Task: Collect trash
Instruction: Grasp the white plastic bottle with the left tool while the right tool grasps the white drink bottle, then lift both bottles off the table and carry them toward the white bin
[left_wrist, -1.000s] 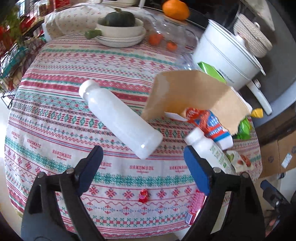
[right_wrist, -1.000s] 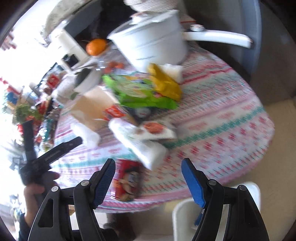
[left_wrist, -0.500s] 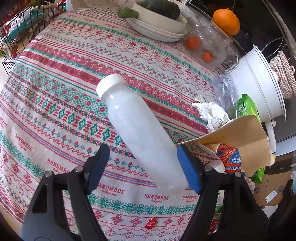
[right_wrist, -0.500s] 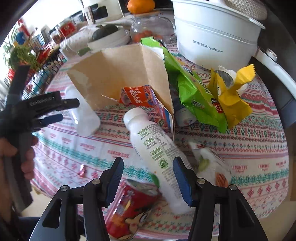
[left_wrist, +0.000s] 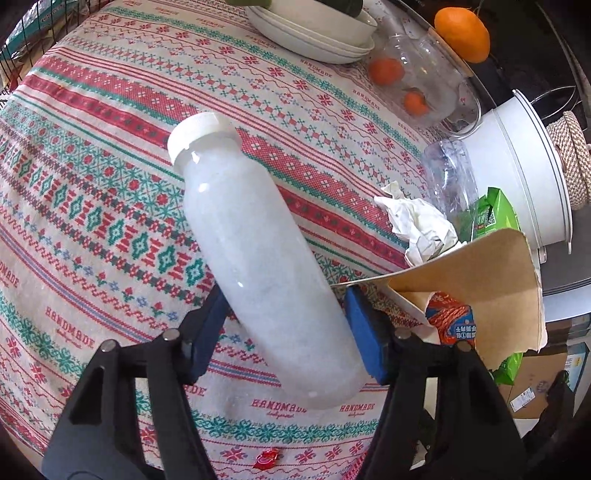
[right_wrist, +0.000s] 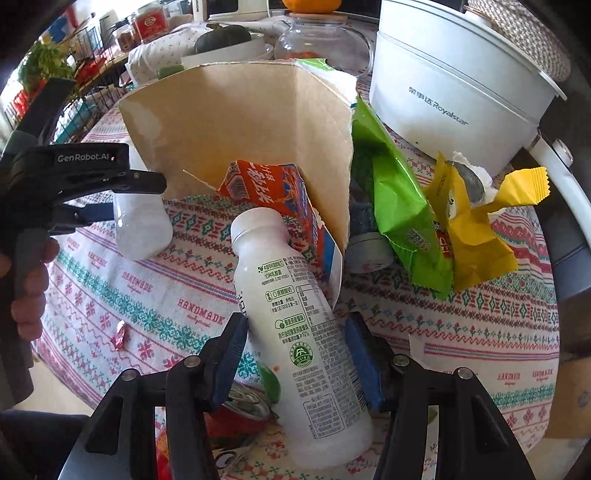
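**Both grippers closing on bottles**

Left gripper (left_wrist: 286, 325) straddles the frosted bottle (left_wrist: 255, 251) lying on the surface (left_wrist: 92, 192); jaws have just been closing, left pad touching, right pad just beside it, grip unclear. Right gripper (right_wrist: 297, 354) straddles the labelled bottle (right_wrist: 295, 332), pads against its sides. Torn cardboard (right_wrist: 251, 136) stands behind, with an orange carton (right_wrist: 273, 199), green bag (right_wrist: 399, 206) and yellow wrapper (right_wrist: 472, 236) near.

The capped bottle (left_wrist: 258, 266) lies on the tablecloth (left_wrist: 110, 155) left of the folded cardboard (right_wrist: 251, 133), the labelled bottle (right_wrist: 295, 332) lies in front of it across a can (right_wrist: 236, 413), with snack bags (right_wrist: 402, 210) to its right and the pot (right_wrist: 454, 92) behind those.
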